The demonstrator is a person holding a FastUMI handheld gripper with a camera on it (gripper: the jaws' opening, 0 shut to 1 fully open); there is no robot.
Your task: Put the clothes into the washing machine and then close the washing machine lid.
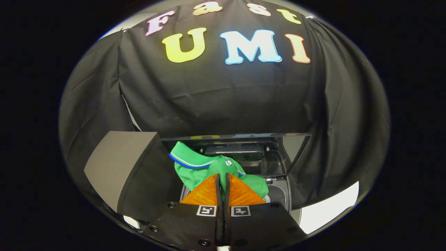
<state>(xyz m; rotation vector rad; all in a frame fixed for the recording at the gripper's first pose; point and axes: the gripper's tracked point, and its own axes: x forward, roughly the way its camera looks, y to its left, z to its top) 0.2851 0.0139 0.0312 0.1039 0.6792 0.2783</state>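
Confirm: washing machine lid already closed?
No: the dark glossy washing machine lid stands raised behind the opening, and the tool is shut on the green fabric garment with blue-white trim above the drum.

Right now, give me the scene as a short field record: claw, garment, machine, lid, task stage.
claw: claw closed, both fingers pinching the green garment
garment: green with a blue-and-white trimmed edge, bunched, hanging from the fingers above the washing machine opening
machine: dark top-loader just ahead of and below the fingers
lid: lid raised, standing open behind the garment
backdrop: black cloth wall beyond the machine
task stage: garment held over the opening, not released; lid not yet closed
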